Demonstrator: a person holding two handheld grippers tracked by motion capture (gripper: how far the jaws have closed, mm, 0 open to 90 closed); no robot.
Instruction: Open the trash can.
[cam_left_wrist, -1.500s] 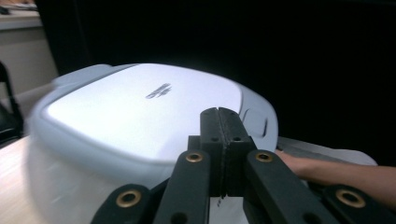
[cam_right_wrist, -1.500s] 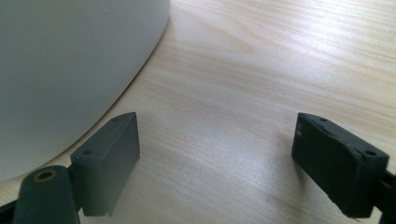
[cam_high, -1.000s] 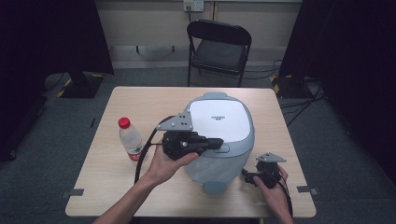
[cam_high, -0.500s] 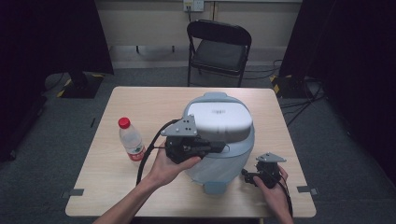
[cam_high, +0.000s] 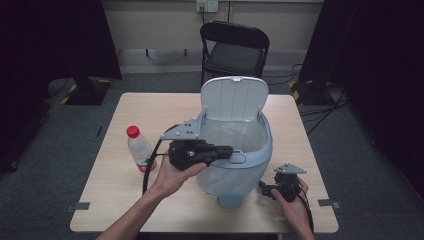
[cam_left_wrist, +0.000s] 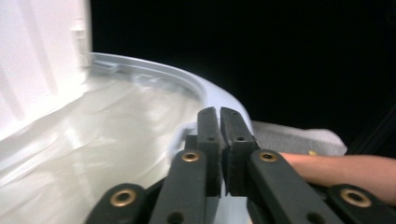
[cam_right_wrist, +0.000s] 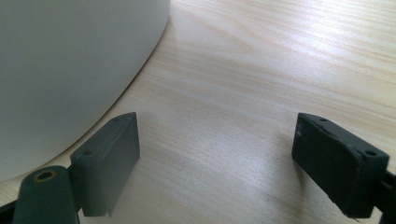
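Pale-blue bin (cam_high: 235, 165) is standing mid-worktop (cam_high: 115, 200), lid (cam_high: 234, 97) upright; you are resting your left gripper (cam_high: 231, 151), jaws together, at its front rim. Your right gripper (cam_high: 263, 190), jaws apart, is lying beside the base, nearer the pedal.

Studio-like lab: black curtains (cam_high: 55, 40), folding chair (cam_high: 235, 47), taped floor.

One lidded bin (cam_high: 235, 150); one bottle (cam_high: 138, 147); one table (cam_high: 125, 115); one chair (cam_high: 235, 47); two grippers (cam_high: 227, 151) (cam_high: 264, 190)
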